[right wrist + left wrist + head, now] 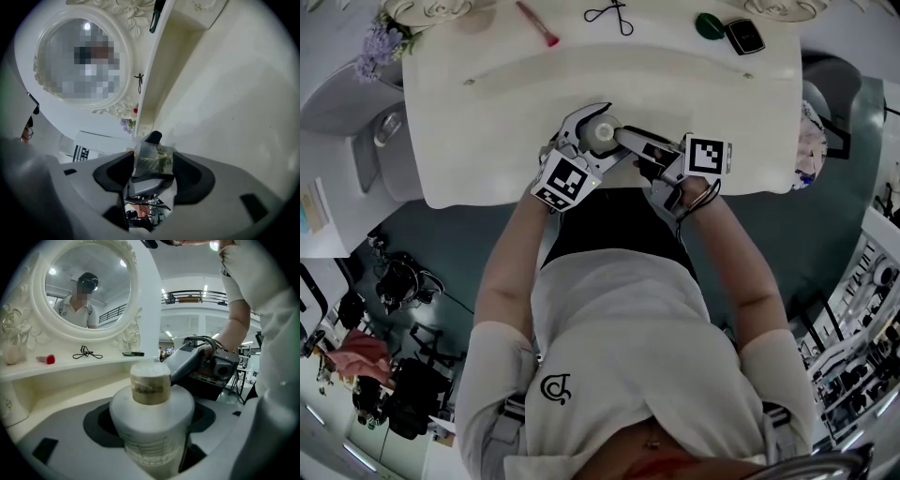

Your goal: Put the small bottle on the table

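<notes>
Here, the left gripper [592, 139] clamps an opaque white bottle [152, 425], contents unseen, upright at the near edge of the table [487, 112], while the right gripper [151, 168] pinches the tan cap [150, 383] seated on its neck.

head: steeply down over table [487, 141] | both claw views: close, near level, sharing small bottle [151, 418], mirror [86, 291]
</notes>
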Demonstrator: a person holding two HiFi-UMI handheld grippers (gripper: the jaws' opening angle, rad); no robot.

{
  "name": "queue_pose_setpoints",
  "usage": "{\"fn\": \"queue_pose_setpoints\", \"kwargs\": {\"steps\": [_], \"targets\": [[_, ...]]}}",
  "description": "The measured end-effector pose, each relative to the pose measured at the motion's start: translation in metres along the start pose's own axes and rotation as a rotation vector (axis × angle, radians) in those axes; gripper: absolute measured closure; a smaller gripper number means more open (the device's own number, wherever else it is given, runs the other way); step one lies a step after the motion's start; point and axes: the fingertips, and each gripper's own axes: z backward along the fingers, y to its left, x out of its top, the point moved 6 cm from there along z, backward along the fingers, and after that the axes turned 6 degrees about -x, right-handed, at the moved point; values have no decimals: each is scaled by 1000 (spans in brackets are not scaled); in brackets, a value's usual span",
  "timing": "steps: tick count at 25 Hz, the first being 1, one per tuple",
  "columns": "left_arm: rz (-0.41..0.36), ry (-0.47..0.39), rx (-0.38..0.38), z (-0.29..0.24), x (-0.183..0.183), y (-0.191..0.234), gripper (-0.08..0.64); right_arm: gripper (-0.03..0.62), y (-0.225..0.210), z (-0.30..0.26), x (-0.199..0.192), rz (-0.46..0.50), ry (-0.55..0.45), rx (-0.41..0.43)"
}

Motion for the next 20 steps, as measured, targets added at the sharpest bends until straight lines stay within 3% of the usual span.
{"fn": "queue_pose_setpoints", "kwargs": {"steps": [8, 15, 20], "targets": [[-16, 77, -8, -8, -2, 0, 206, 331, -9, -2, 0, -18, -9, 42], [-22, 107, -31, -11, -2, -3, 201, 327, -18, 5, -7, -53, -21, -29], [33, 96, -1, -8, -1, 1, 169, 352, -12, 6, -6, 0, -48, -83]]}}
